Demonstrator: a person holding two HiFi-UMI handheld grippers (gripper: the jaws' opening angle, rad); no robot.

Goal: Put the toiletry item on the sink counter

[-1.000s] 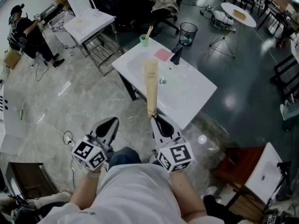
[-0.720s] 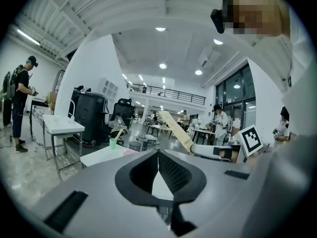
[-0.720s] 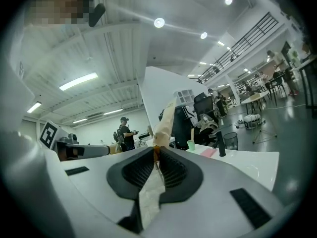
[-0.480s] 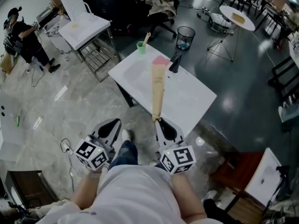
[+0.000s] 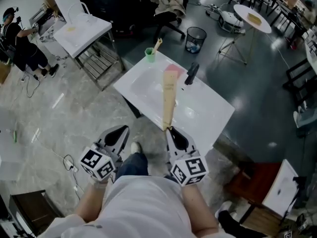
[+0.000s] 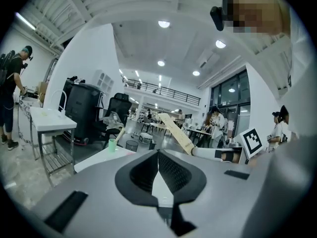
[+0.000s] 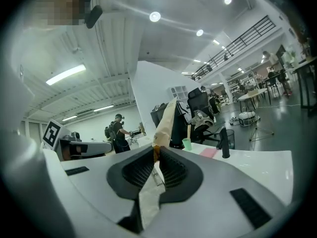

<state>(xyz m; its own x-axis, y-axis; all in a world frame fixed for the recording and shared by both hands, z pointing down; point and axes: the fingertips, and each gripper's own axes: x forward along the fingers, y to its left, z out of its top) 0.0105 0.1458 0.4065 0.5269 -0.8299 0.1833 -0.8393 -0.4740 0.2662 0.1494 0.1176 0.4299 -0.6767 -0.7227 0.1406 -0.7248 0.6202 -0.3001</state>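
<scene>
my right claw is pinched on the tail end of this long paper packet, looks light and crushable, so go gentle; left claw closed on nothing

**Open lab hall with mock sink stations**

Looking across a wide test floor: white sink counter on bare legs, second sink stand beyond, cable trailing over polished tiles, wire wastebasket, round table, office chair, mezzanine railing under ceiling spotlights.
</scene>
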